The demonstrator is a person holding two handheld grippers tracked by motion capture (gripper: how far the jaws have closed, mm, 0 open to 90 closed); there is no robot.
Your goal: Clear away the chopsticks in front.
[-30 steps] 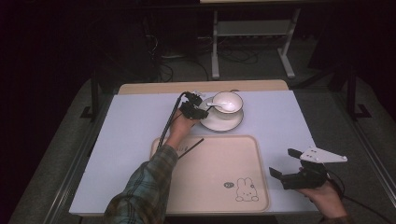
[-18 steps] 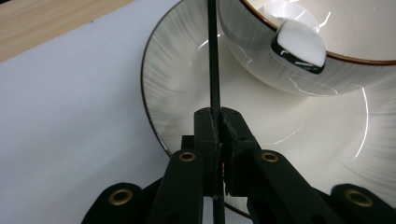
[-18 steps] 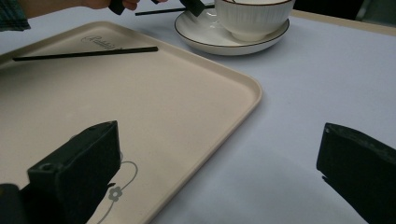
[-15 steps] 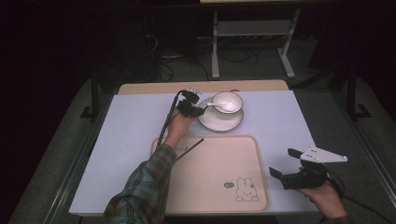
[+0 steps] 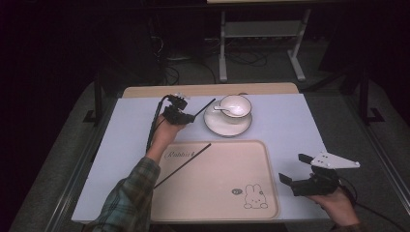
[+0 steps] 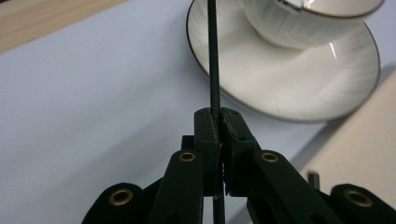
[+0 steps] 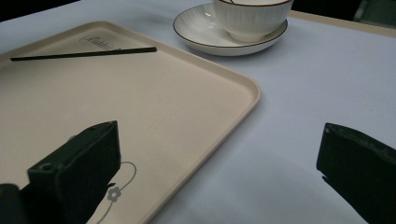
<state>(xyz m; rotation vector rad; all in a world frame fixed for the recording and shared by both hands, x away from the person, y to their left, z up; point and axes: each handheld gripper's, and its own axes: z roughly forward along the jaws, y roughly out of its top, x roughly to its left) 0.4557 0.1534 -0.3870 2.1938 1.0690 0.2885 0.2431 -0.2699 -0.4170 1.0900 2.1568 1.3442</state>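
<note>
— So, going from the left, what is hard to see?

— At the left of the high view the left gripper [image 5: 189, 117] is small and dark over the white table [image 5: 121, 145], and the person's hand covers most of it. The gripper's own view makes it clear: the jaws are clamped together on a thin black chopstick [image 6: 214, 70], which runs up between them toward the saucer [image 6: 299, 88]. The upper end is cut off by the frame.

— Are there more chopsticks?

— I count two. The second chopstick [image 5: 183, 165] lies at a slant on the beige tray [image 5: 217, 203], with its lower end over the tray's left edge. The plaid sleeve hides that end.

— And in the middle?

— One saucer with one white cup [image 5: 235, 106] on it, behind the tray. A spoon [image 5: 224, 109] lies in the cup; I cannot see its bowl well.

— And on the right?

— The right gripper [image 5: 294, 169] is beside the tray's right edge, jaws wide apart and holding nothing. In its own view both jaws are cut off at the bottom.
</note>
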